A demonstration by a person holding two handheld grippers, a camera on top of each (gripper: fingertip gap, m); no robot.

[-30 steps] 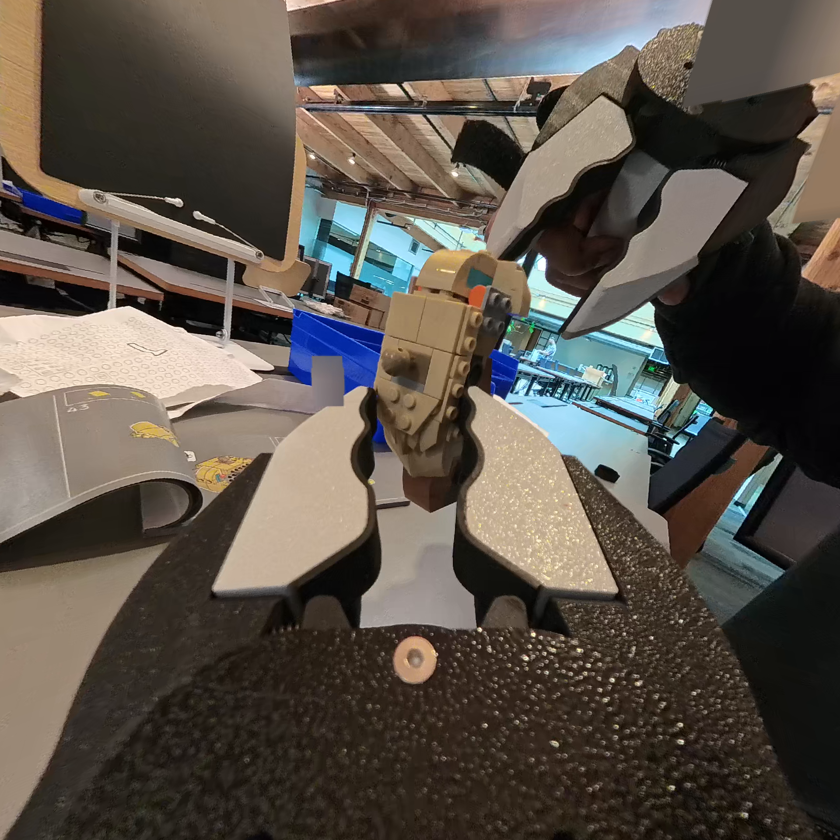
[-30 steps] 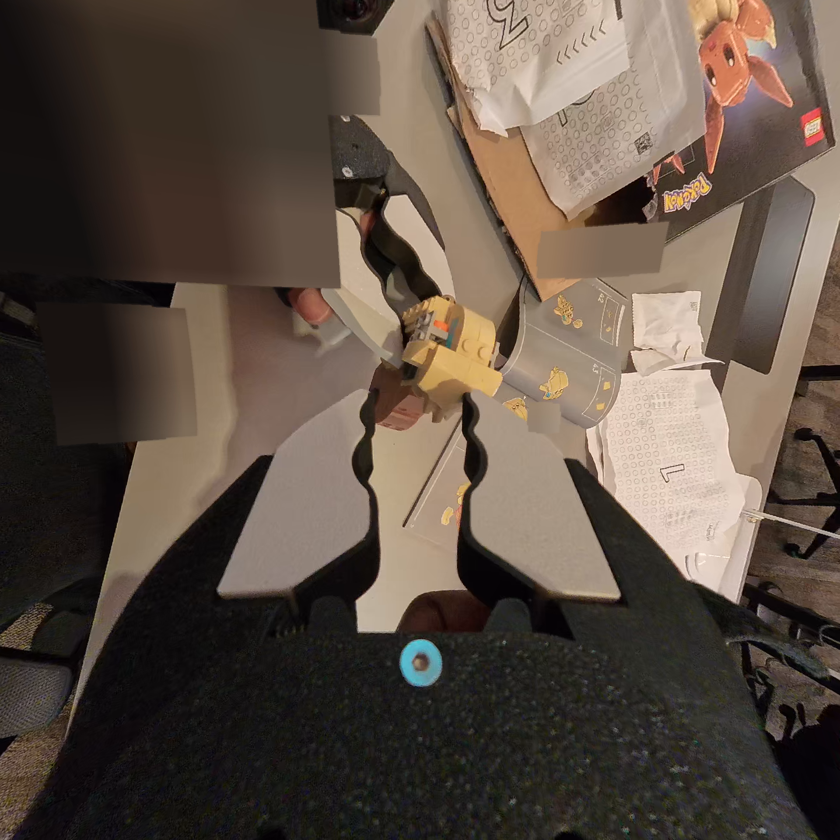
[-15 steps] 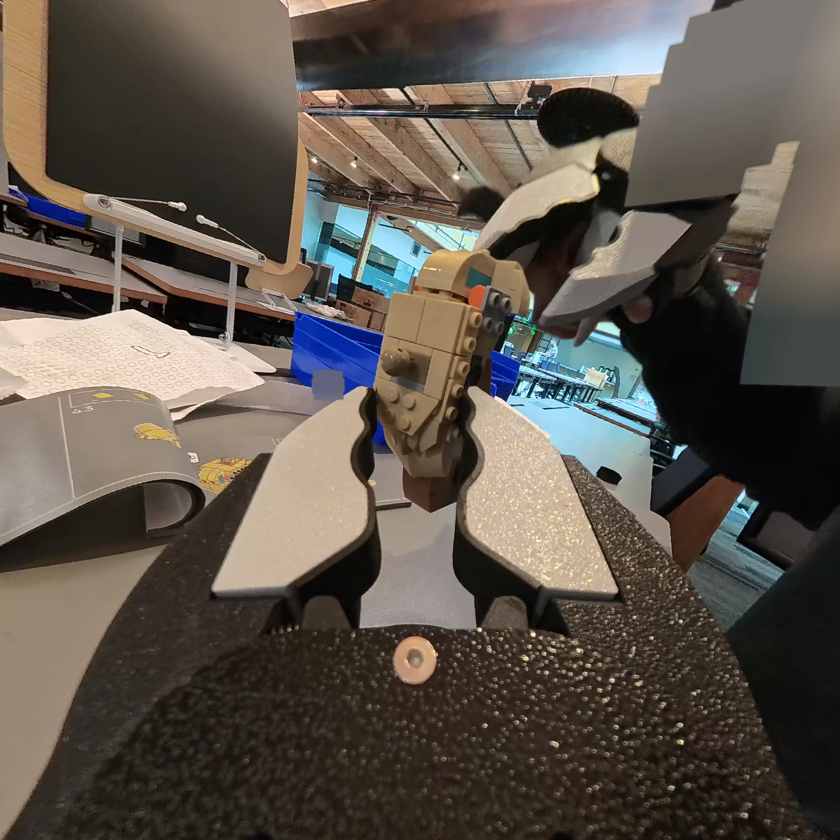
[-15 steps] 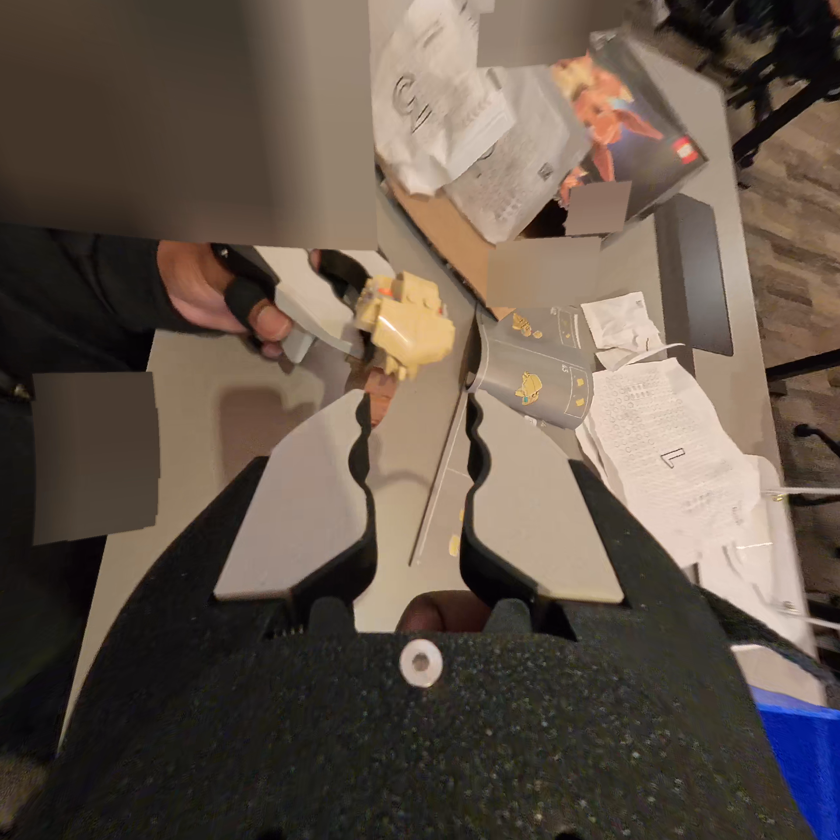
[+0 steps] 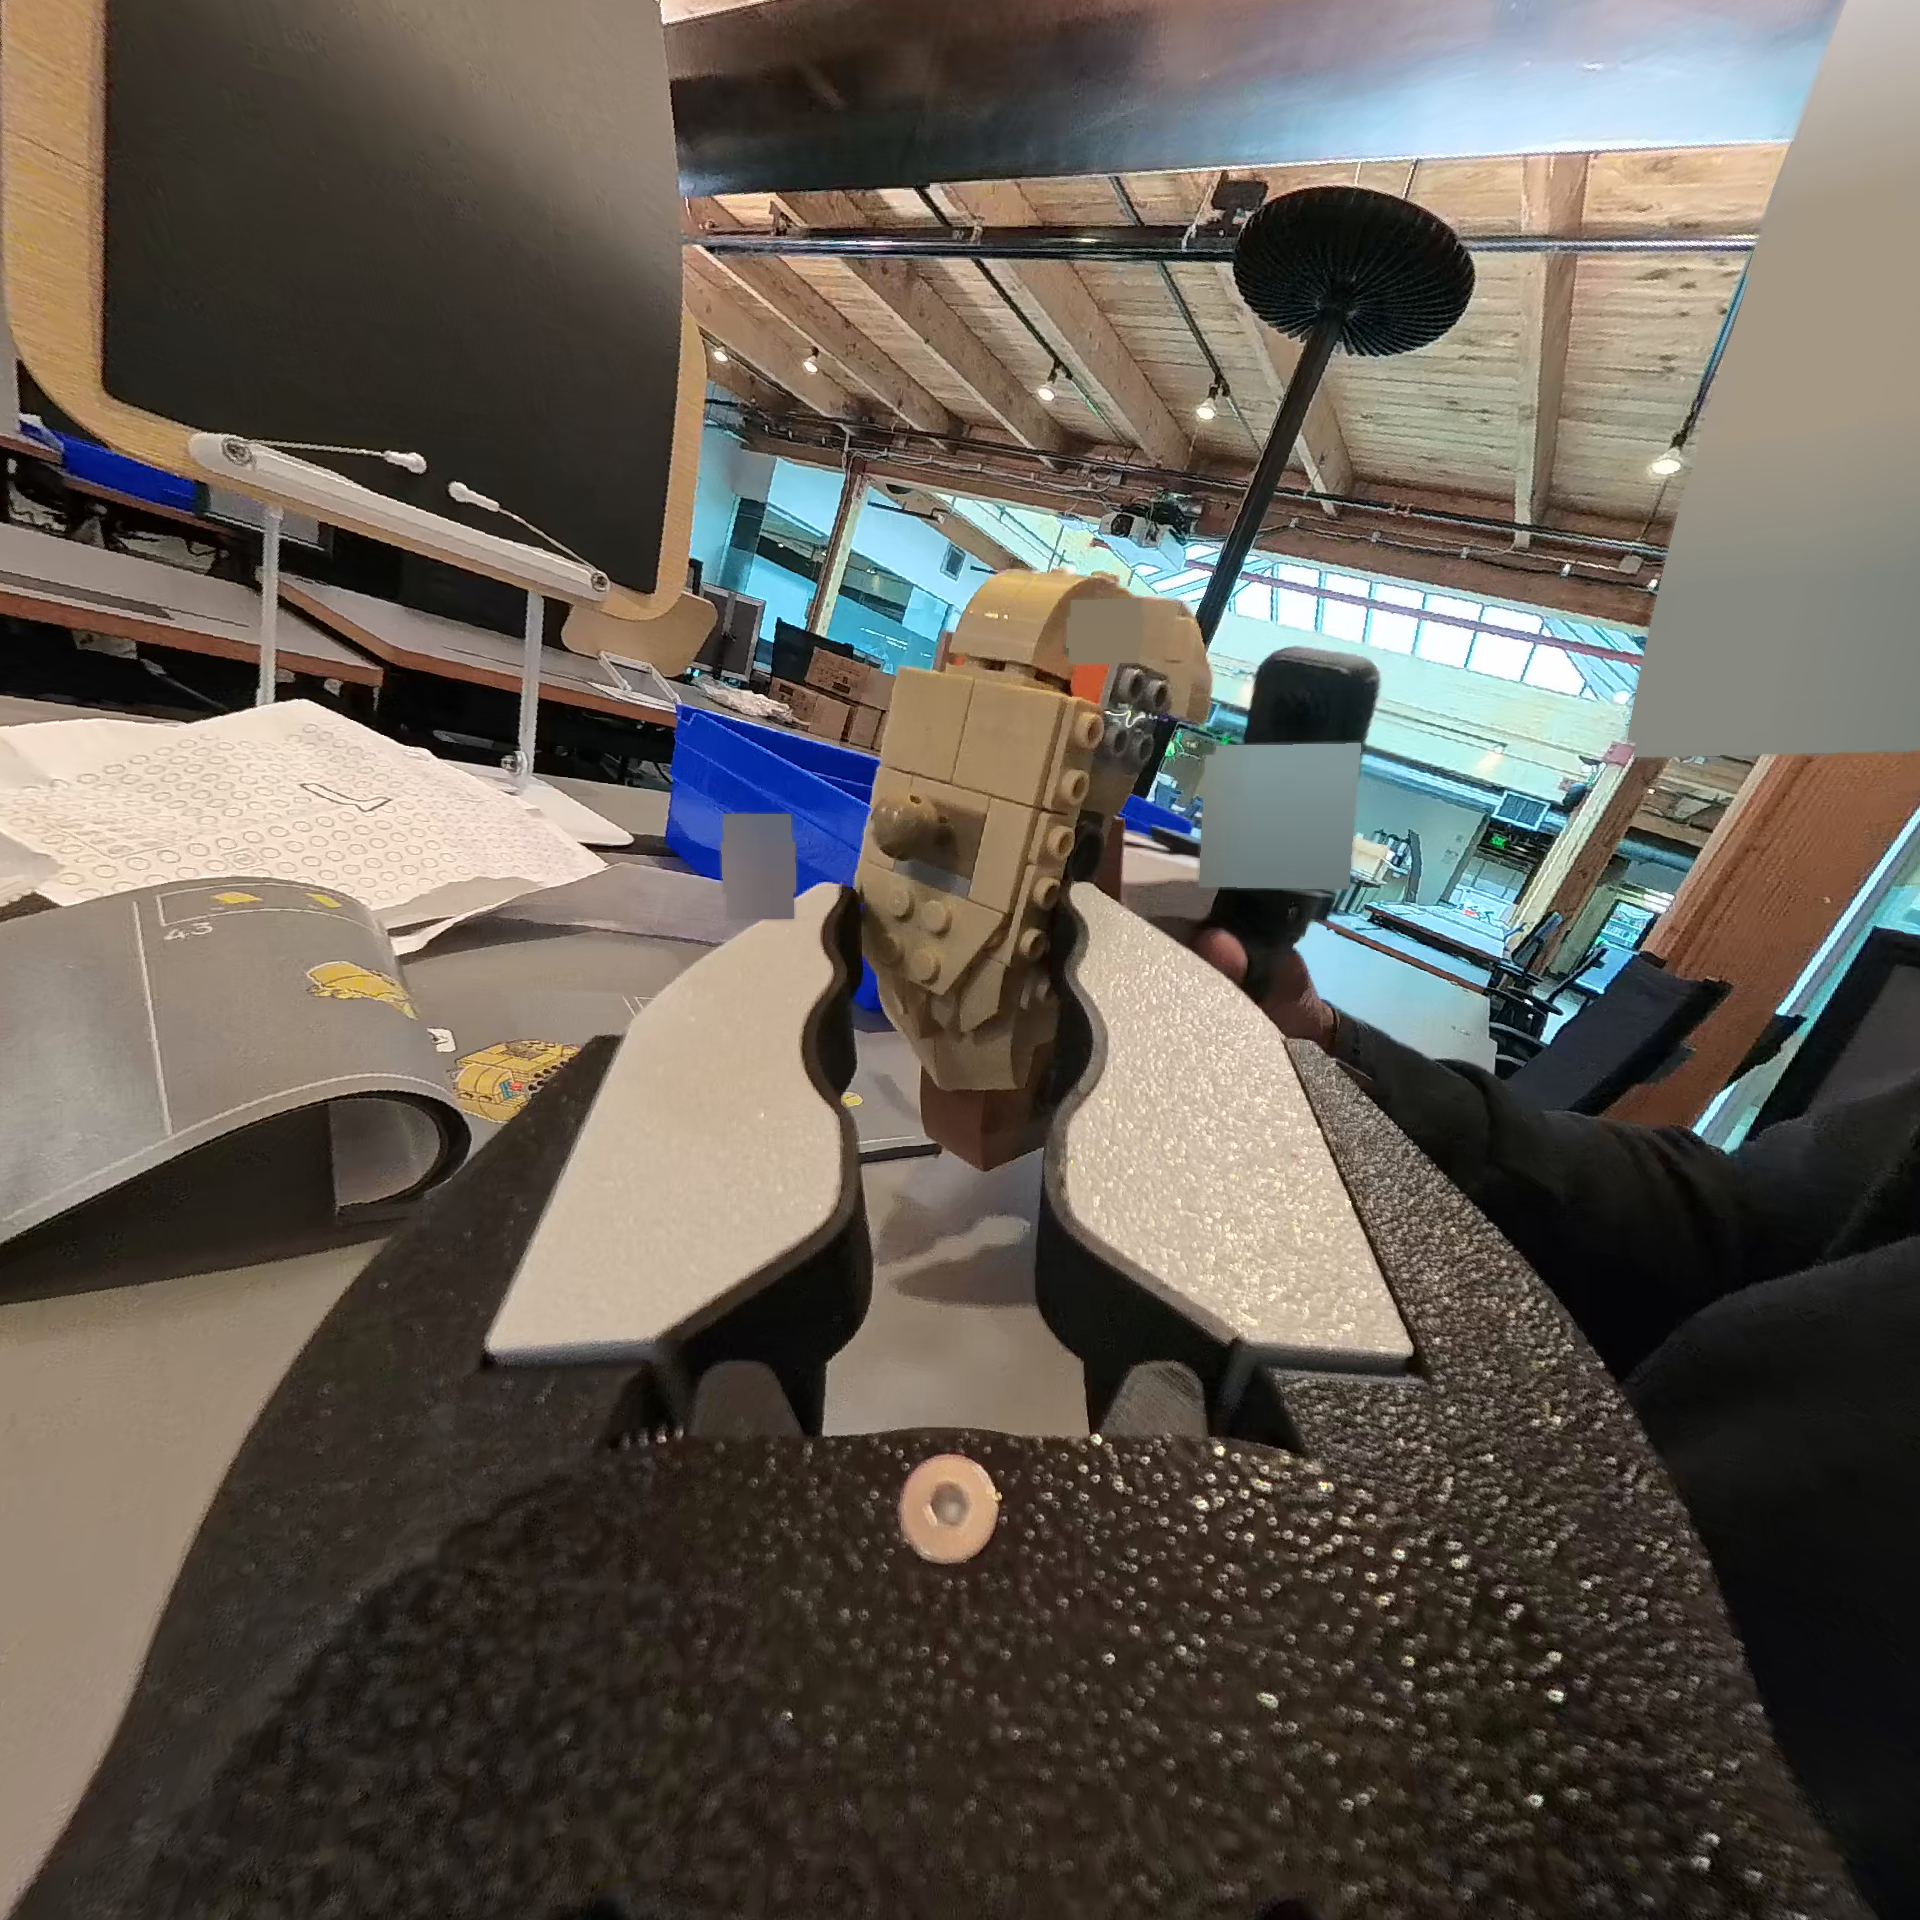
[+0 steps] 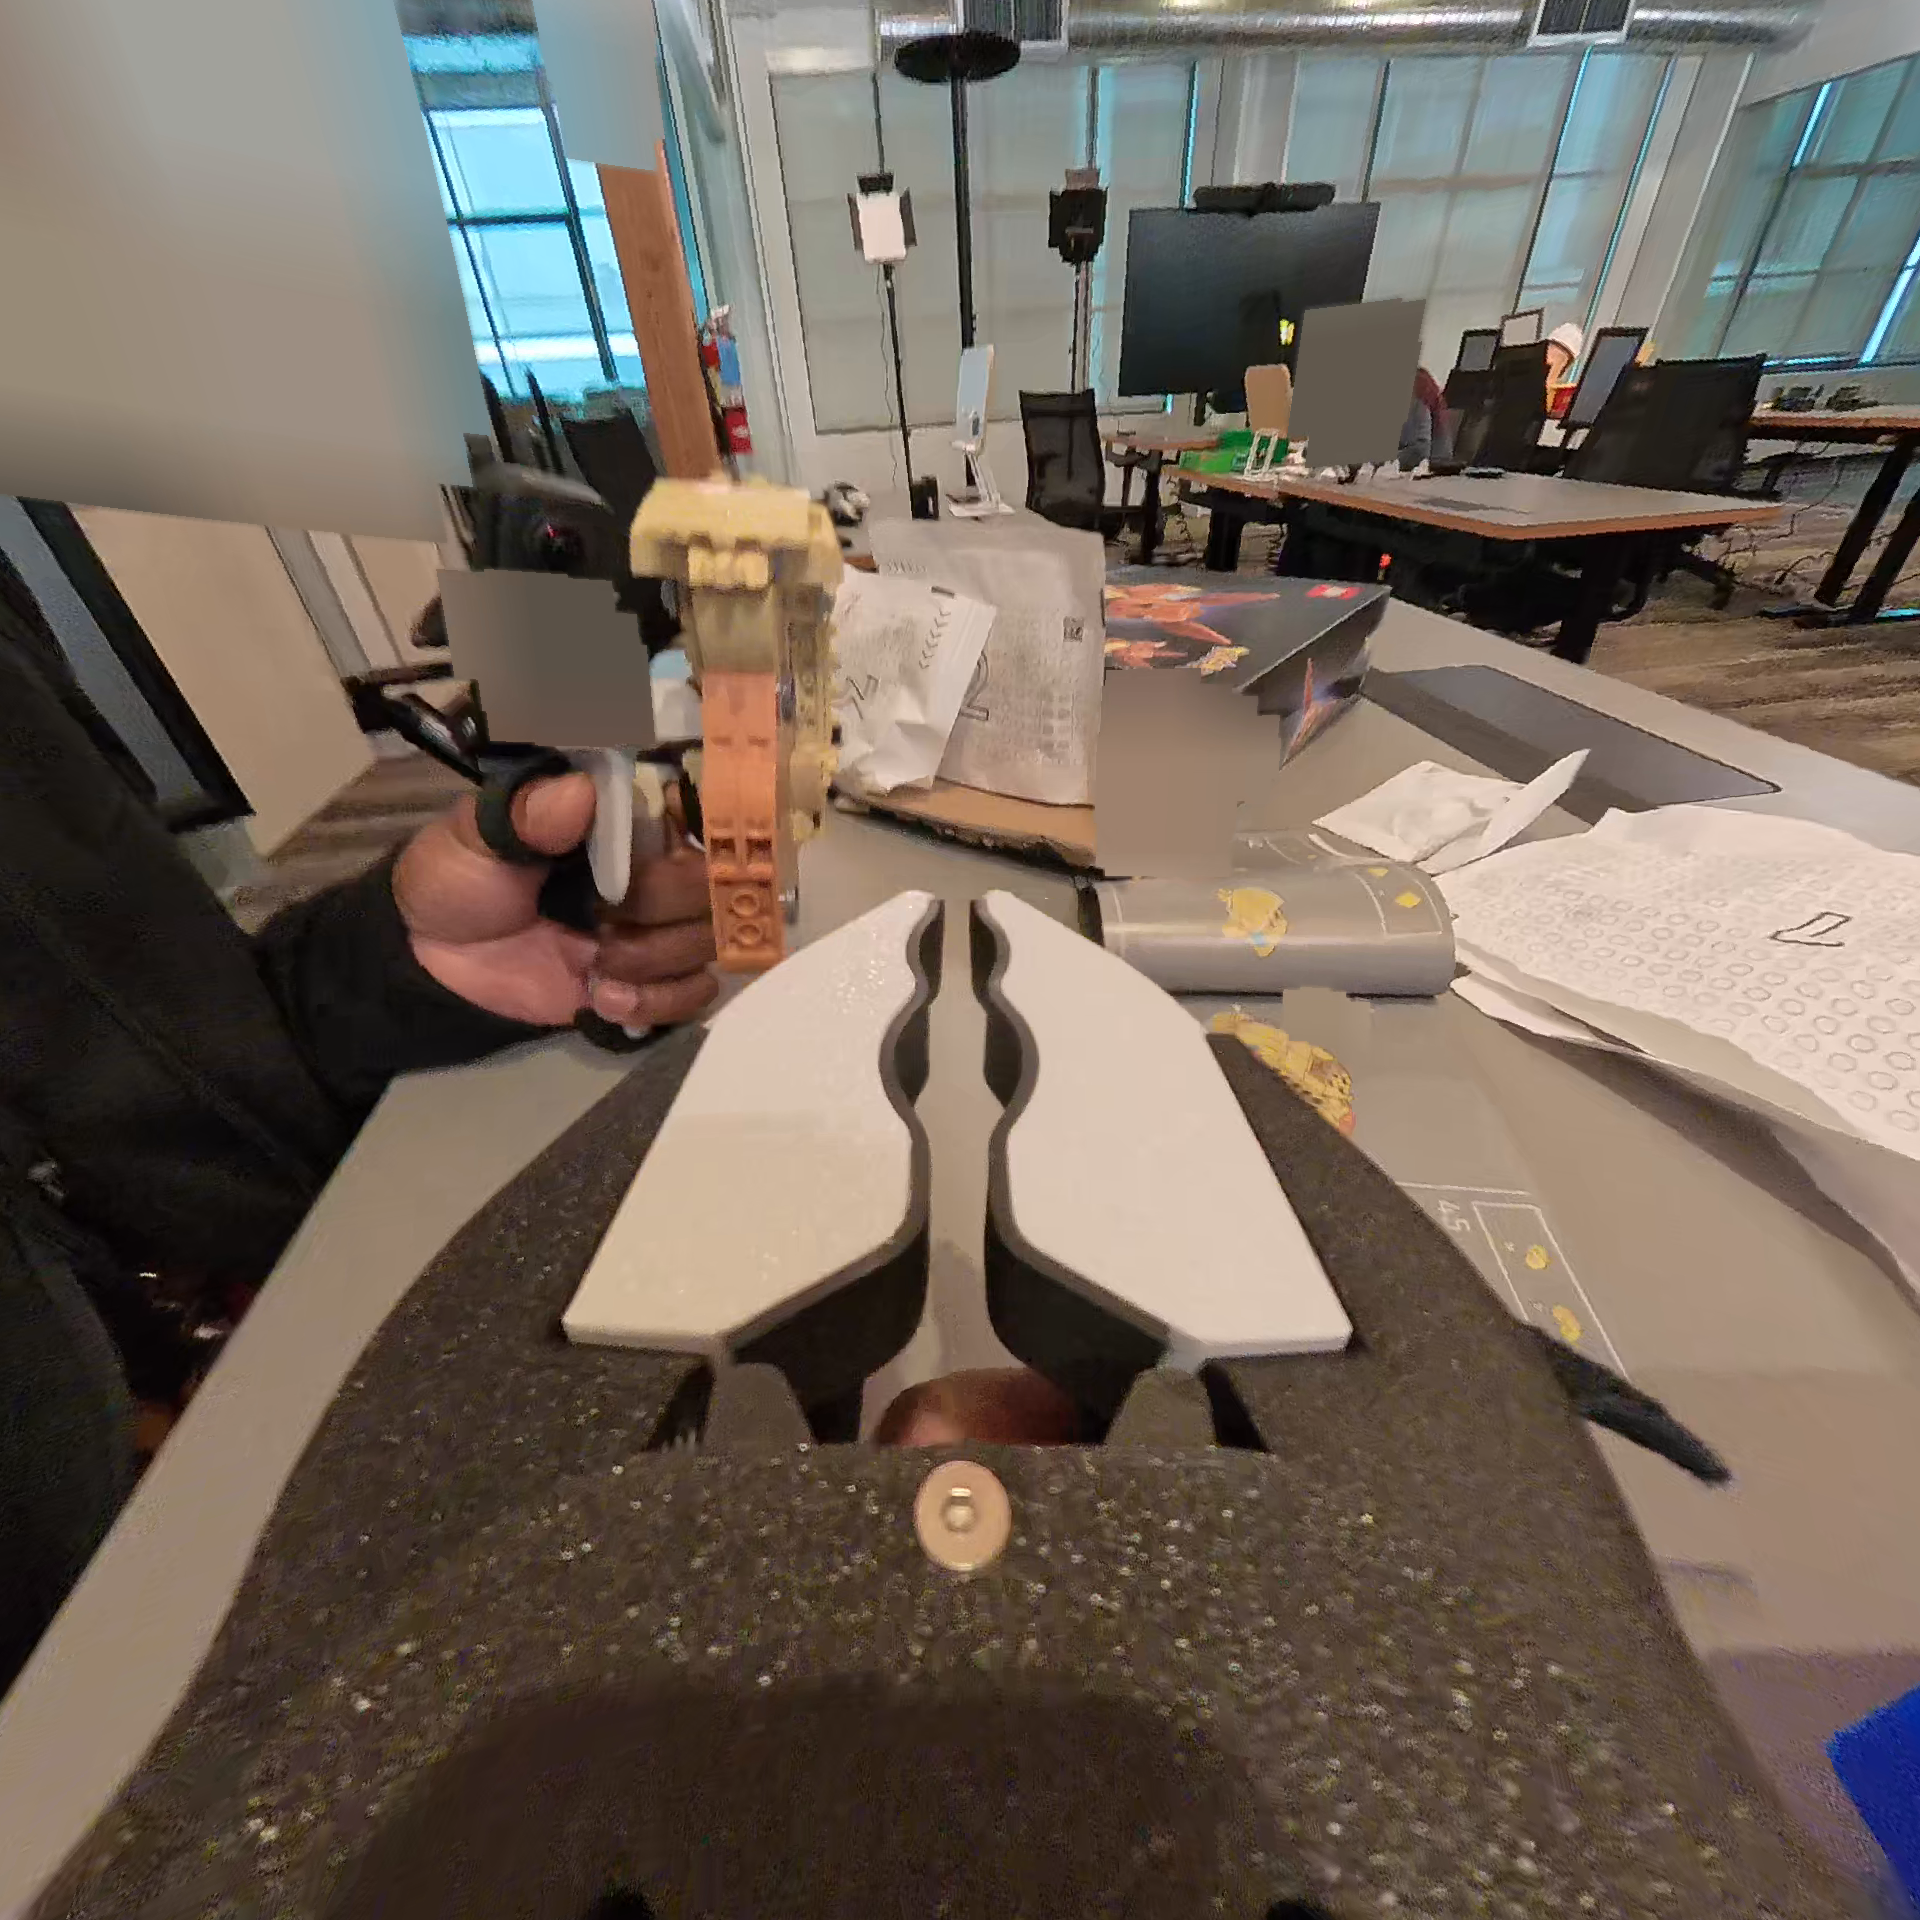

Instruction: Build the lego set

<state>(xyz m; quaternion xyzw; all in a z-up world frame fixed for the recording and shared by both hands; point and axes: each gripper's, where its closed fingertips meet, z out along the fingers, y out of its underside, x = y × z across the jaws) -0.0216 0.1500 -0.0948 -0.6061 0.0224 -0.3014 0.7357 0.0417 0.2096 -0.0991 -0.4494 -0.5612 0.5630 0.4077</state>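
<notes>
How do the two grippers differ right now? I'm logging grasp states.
The left gripper has its jaws spread and clamped on a tan brick model; the right gripper is nearly shut with nothing between its pads. Both have grey wavy-edged fingers.

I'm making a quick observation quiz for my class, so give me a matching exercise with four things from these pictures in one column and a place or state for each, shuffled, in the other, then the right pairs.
Things:
1. Tan brick-built model
2. Right claw
3. Curled grey instruction booklet
4. Blue plastic bin

Places or states:
A. Nearly closed, nothing between its pads
B. Lying open on the grey table
C. Clamped between the left claw pads
D. Standing behind the model, farther back on the table

Pairs: 1-C, 2-A, 3-B, 4-D
</notes>
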